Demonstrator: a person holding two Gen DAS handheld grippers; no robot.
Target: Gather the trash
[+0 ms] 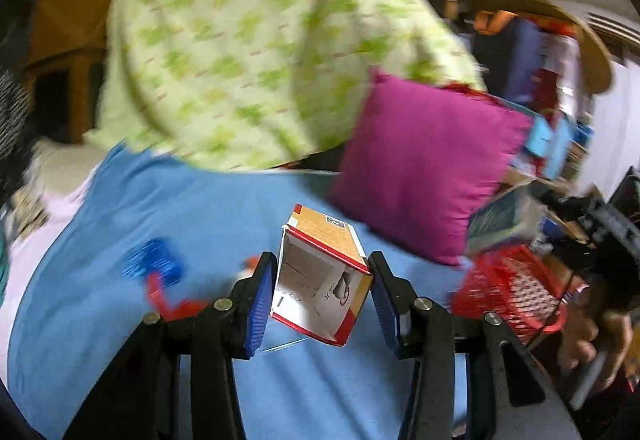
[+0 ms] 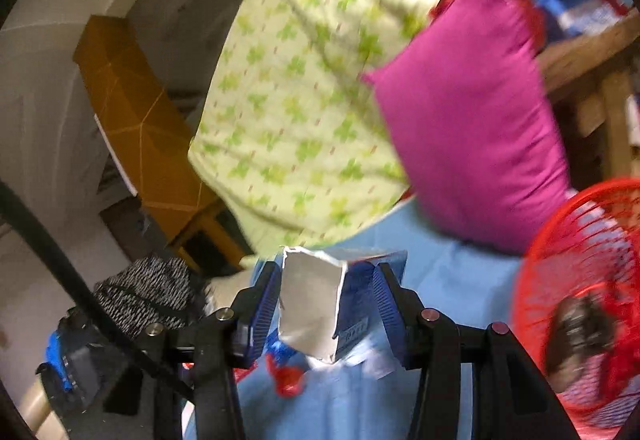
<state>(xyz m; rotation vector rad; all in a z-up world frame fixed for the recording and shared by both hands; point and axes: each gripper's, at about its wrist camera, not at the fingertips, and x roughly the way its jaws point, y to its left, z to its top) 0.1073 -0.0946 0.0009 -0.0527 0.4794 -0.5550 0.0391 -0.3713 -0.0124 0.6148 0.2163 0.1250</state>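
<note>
My left gripper (image 1: pixel 323 268) is shut on an open orange, red and white cardboard box (image 1: pixel 320 292), held above the blue bedsheet (image 1: pixel 160 207). My right gripper (image 2: pixel 326 272) is shut on a torn blue carton with a silver lining (image 2: pixel 312 308). That carton (image 1: pixel 500 222) also shows in the left wrist view at the right, just above a red mesh basket (image 1: pixel 516 292). The basket (image 2: pixel 576 240) sits low on the right in the right wrist view, with something dark inside. A blue and red wrapper (image 1: pixel 154 266) lies on the sheet to the left; red scraps (image 2: pixel 288 378) lie below the right gripper.
A magenta pillow (image 1: pixel 428 167) and a green-patterned pillow (image 1: pixel 260 51) lean at the head of the bed. A wooden table (image 2: pixel 592 55) piled with boxes stands right of the pillows. A hand (image 1: pixel 592 344) grips the right tool. A speckled dark cloth (image 2: pixel 148 292) lies at left.
</note>
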